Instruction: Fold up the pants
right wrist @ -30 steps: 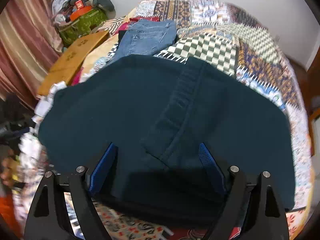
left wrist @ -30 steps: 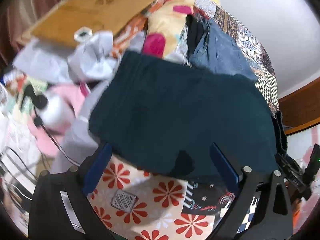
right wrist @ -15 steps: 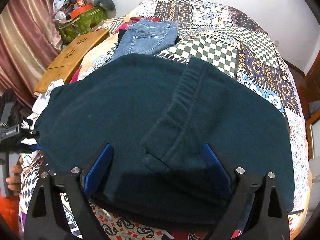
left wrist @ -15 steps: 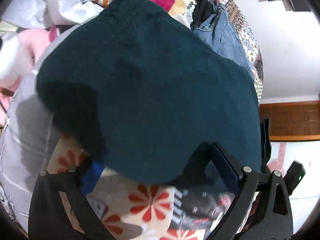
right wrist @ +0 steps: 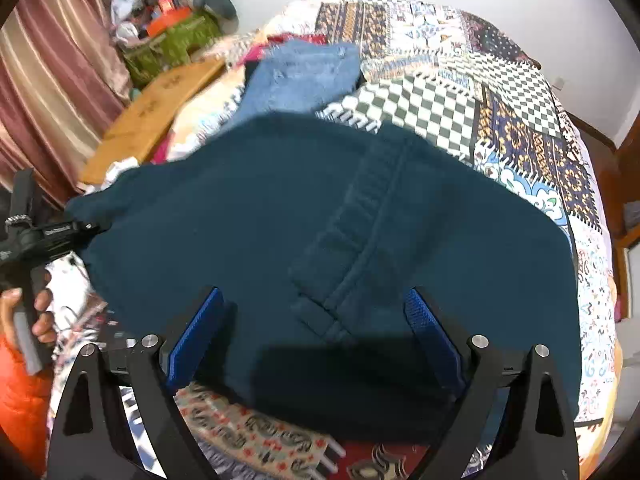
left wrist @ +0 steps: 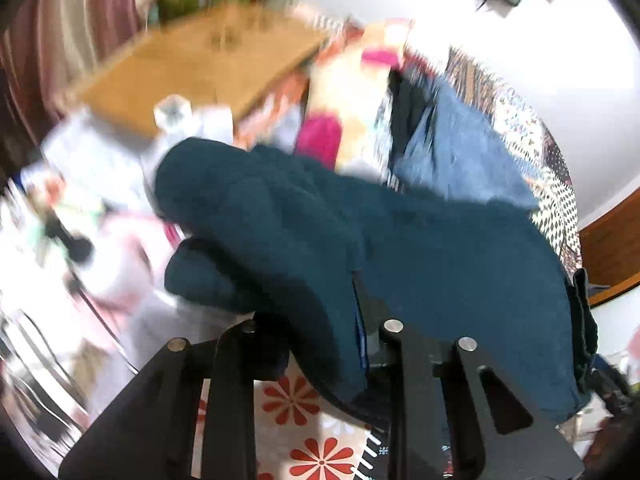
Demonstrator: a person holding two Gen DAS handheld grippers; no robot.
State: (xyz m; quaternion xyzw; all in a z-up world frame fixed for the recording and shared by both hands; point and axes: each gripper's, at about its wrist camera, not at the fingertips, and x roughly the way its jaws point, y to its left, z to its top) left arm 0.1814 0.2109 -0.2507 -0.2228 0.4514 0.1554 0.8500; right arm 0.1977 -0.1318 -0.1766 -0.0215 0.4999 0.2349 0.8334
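Dark teal pants (right wrist: 280,220) lie spread across the patchwork bed, waistband seam running up the middle. My left gripper (left wrist: 344,320) is closing its jaws on the pants' (left wrist: 440,264) left edge; the cloth is bunched and lifted between them and hides the pads. In the right wrist view that left gripper (right wrist: 40,236) sits at the pants' left corner, held by a hand (right wrist: 24,312). My right gripper (right wrist: 314,336) stands open over the near edge, blue pads either side of the waistband fold, not pressing it.
Folded blue jeans (right wrist: 304,76) lie beyond the pants on the checked quilt (right wrist: 500,92). A wooden board (right wrist: 160,100) and a green bag (right wrist: 172,44) stand at the left by the curtain. Loose clothes and cables (left wrist: 80,248) crowd the left side.
The left gripper's jaws have come together on the pants' left edge and lifted it, bunching the cloth. The right gripper has stayed open in about the same place.
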